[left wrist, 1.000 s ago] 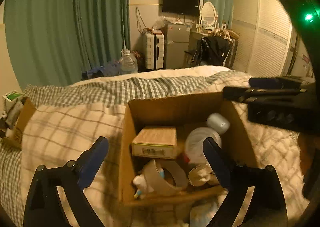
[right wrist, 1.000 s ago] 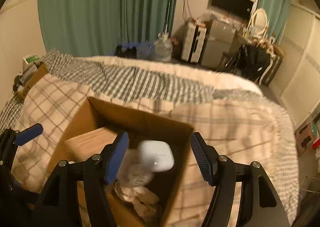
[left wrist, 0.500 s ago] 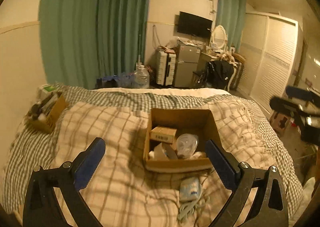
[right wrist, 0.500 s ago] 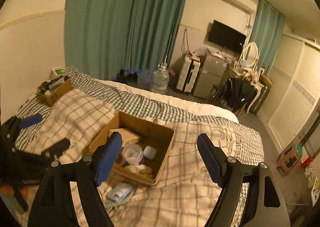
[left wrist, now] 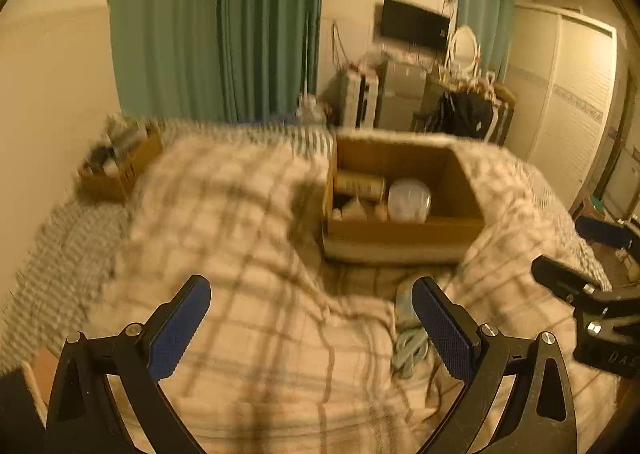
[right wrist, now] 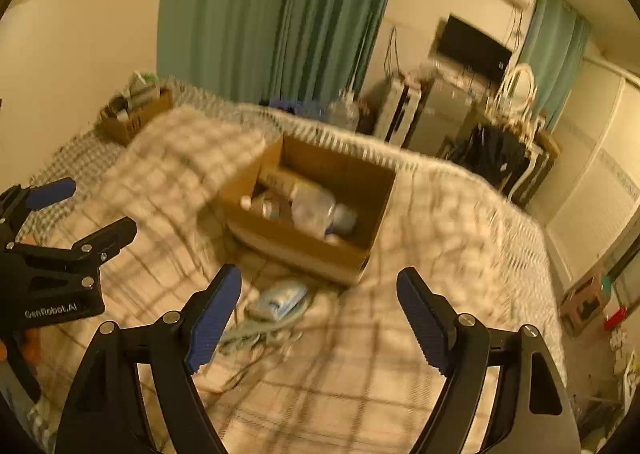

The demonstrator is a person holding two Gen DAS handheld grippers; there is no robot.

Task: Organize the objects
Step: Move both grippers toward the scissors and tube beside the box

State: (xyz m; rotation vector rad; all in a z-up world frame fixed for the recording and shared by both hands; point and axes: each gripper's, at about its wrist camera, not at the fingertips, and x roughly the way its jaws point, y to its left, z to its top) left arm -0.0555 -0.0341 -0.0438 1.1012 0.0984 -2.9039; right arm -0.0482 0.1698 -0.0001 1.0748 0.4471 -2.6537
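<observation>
An open cardboard box (left wrist: 404, 234) (right wrist: 304, 246) sits on the checked blanket of the bed and holds a clear plastic container (left wrist: 409, 200) (right wrist: 312, 206), a small carton and other bits. A light blue packet (right wrist: 278, 298) with a tangle of cord lies on the blanket just in front of the box; it shows partly in the left wrist view (left wrist: 406, 304). My left gripper (left wrist: 310, 326) is open and empty, low over the blanket. My right gripper (right wrist: 320, 318) is open and empty above the packet. Both views are blurred.
A second cardboard box (left wrist: 120, 170) (right wrist: 136, 118) full of items stands at the bed's far left by the wall. Green curtains, a water jug (right wrist: 344, 112), a fridge, a TV and a chair with dark clothes are beyond the bed.
Both grippers have dropped lower and closer to the bed since half a second ago, after pulling back from the box. The white earbud case fell into the box. Both stay open.
</observation>
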